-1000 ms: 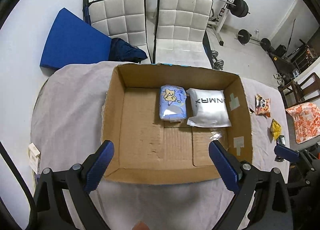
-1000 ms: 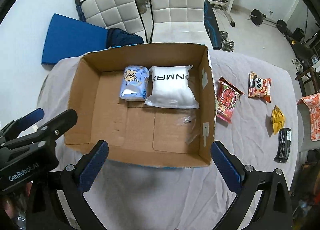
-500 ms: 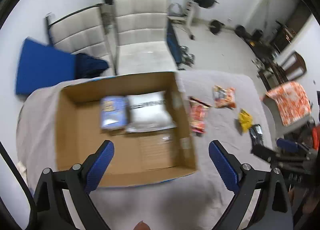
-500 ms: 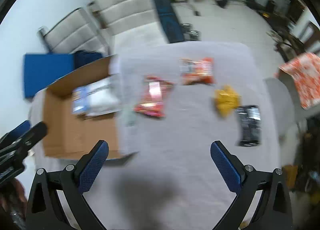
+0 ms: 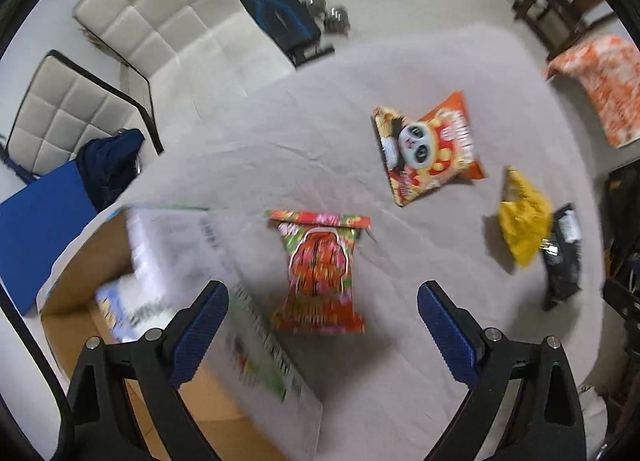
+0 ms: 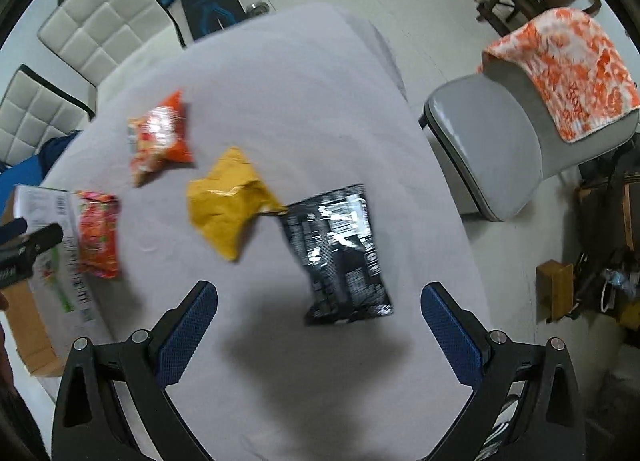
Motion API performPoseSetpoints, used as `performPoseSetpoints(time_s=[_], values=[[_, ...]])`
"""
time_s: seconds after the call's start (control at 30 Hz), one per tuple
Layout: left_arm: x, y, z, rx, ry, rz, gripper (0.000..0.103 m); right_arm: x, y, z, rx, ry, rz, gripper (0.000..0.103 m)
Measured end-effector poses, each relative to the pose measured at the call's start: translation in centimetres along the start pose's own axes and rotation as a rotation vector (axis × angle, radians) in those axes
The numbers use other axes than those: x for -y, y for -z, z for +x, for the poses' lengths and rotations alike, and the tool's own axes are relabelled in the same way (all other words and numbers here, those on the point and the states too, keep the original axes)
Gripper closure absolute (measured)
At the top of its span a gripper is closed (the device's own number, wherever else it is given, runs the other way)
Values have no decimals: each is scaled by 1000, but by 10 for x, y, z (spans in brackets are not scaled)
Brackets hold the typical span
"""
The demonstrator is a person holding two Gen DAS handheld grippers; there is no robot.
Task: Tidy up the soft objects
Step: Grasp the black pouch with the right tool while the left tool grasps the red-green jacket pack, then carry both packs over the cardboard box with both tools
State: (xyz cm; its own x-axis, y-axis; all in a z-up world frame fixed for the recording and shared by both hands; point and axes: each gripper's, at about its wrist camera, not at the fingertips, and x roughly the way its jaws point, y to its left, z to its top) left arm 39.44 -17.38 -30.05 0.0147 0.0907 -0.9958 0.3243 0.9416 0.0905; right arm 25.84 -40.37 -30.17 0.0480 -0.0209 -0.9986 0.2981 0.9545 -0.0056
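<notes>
While four snack bags lie loose on the grey tablecloth [image 6: 304, 101], the red bag [image 5: 320, 273] sits just beside the cardboard box [image 5: 80, 261], with the panda bag [image 5: 428, 153], yellow bag [image 6: 228, 201] and black bag [image 6: 340, 253] farther out. Above the red bag, the left gripper [image 5: 322, 335] hangs spread wide and empty. Over the black bag, the right gripper [image 6: 318, 331] is equally wide, holding nothing.

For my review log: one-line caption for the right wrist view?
Open right gripper hovers above a black packet on the grey tablecloth, yellow packet beside it.
</notes>
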Motion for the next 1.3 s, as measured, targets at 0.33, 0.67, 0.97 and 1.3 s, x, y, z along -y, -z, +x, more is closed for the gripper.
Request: performPoseSetpoints(time_s=[0.33, 0.67, 0.97, 1.3], values=[[8, -19, 99, -212, -18, -18, 6, 21, -13, 84, -149, -7, -6, 0], [20, 3, 102, -173, 40, -117, 59, 20, -3, 132, -250, 7, -7, 20], [68, 84, 103, -158, 139, -192, 59, 0, 42, 120, -270, -3, -98, 40], [107, 174, 113, -168, 145, -225, 57, -24, 115, 112, -293, -79, -112, 40]])
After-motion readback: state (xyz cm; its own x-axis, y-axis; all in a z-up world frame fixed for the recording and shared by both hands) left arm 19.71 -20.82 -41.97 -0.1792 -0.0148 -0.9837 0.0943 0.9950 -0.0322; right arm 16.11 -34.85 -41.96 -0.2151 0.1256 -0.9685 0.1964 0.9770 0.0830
